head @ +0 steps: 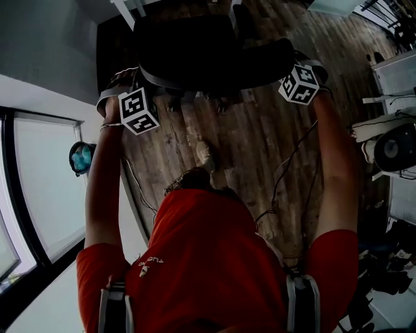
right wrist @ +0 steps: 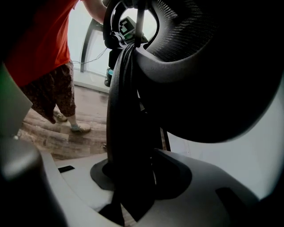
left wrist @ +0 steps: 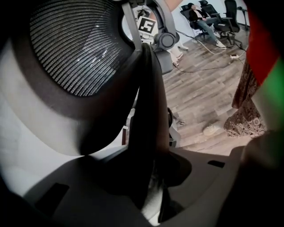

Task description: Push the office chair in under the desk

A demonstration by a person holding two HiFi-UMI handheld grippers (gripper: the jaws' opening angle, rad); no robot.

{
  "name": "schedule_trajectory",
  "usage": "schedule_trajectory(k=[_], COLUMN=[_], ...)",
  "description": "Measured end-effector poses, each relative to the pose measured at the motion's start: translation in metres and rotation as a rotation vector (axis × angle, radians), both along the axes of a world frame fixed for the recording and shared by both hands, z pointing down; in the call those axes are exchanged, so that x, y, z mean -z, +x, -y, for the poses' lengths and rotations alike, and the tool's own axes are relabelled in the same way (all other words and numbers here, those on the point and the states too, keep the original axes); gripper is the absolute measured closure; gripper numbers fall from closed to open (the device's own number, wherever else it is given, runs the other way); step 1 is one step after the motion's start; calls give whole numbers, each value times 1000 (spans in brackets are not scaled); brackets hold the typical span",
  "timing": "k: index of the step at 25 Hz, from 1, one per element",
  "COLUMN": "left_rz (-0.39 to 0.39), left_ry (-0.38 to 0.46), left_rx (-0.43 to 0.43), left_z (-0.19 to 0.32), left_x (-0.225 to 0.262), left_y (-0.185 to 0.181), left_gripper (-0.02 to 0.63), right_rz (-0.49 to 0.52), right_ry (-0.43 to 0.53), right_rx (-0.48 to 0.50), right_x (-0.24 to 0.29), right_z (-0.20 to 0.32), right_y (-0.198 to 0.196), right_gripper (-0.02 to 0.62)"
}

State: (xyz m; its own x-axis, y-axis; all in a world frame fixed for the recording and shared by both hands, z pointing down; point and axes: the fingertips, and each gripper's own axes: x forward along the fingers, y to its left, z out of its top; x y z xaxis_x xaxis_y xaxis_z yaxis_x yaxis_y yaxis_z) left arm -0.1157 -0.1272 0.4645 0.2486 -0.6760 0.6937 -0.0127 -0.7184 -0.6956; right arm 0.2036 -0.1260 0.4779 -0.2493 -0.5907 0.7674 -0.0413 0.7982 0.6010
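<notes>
The black office chair (head: 208,45) stands in front of me on the wooden floor, its backrest towards me. My left gripper (head: 133,91) holds the backrest's left edge and my right gripper (head: 305,75) holds its right edge. In the left gripper view the jaws of the left gripper (left wrist: 153,177) are closed on the dark rim of the mesh backrest (left wrist: 75,48). In the right gripper view the right gripper (right wrist: 133,177) clamps the opposite rim of the backrest (right wrist: 128,111) in the same way. White legs (head: 130,10), perhaps the desk's, show beyond the chair.
A tall window (head: 39,188) runs along the left, with a teal headset (head: 81,157) beside it. Cables (head: 292,162) trail over the floor by my feet. Equipment (head: 396,146) crowds the right side. Other office chairs (left wrist: 222,17) stand farther off, a person seated in one.
</notes>
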Motion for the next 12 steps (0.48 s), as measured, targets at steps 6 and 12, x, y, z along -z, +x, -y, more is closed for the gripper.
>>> schedule_trajectory(k=[6, 12], left_rz=[20, 21], left_ry=[-15, -10], left_rx=[17, 30], left_z=[55, 107], left_x=[-4, -1], left_y=[9, 11], left_gripper=[486, 488], right_rz=[-9, -14], right_ry=[-24, -31], right_rx=[33, 47], right_x=[-10, -12], right_z=[64, 120], right_y=[14, 19], right_gripper=[428, 428])
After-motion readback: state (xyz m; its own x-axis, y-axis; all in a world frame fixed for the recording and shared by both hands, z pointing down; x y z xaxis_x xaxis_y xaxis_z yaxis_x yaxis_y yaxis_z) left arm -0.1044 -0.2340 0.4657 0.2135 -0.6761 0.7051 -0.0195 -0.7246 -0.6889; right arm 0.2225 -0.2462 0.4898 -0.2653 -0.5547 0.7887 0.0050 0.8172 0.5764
